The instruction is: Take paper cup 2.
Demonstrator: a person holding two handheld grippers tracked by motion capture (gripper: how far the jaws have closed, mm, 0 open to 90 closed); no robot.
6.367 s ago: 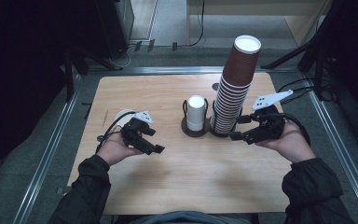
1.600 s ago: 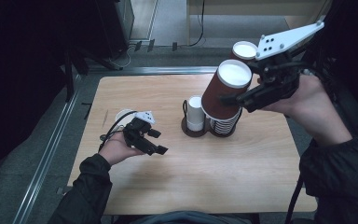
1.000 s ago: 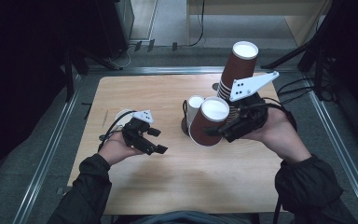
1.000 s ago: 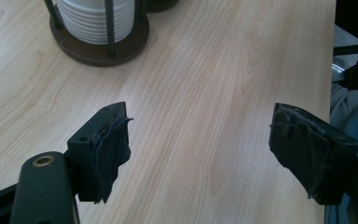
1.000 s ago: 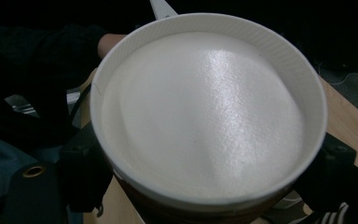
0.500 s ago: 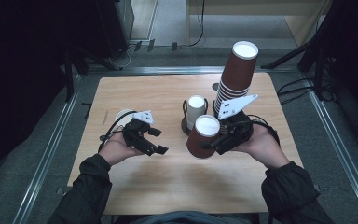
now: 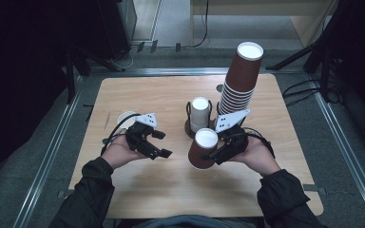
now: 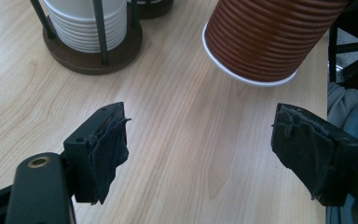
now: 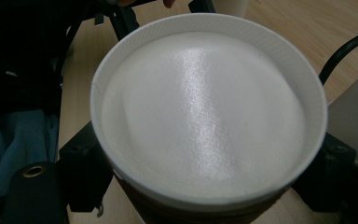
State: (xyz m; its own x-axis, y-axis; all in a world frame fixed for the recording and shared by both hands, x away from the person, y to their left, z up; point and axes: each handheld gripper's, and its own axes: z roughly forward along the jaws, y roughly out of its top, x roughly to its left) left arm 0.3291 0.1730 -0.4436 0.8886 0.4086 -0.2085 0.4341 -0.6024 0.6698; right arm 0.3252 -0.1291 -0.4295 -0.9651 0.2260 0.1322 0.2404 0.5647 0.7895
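Note:
A tall stack of upturned brown paper cups [image 7: 240,80] stands at the back right of the wooden table [image 7: 138,190]. My right gripper [image 7: 214,153] is shut on a single brown ribbed cup [image 7: 200,153] and holds it tilted at the table's front middle, white end up. In the right gripper view that white end [image 9: 205,107] sits between the two black jaws. My left gripper [image 7: 154,145] is open, left of the cup and apart from it. Its worn pads [image 8: 105,149] stand wide apart, with the cup [image 8: 270,37] hanging ahead, its rim just above the wood.
A dark round holder with posts [image 7: 189,110] keeps a pile of white lids [image 7: 200,113] beside the stack; the holder [image 8: 93,56] is close ahead in the left gripper view. A white round thing [image 7: 122,118] lies behind the left hand. Cables [image 7: 304,90] trail off the right edge.
The right gripper has lifted one cup off the stack and brought it down and forward to the front middle of the table. The left gripper has stayed still and open.

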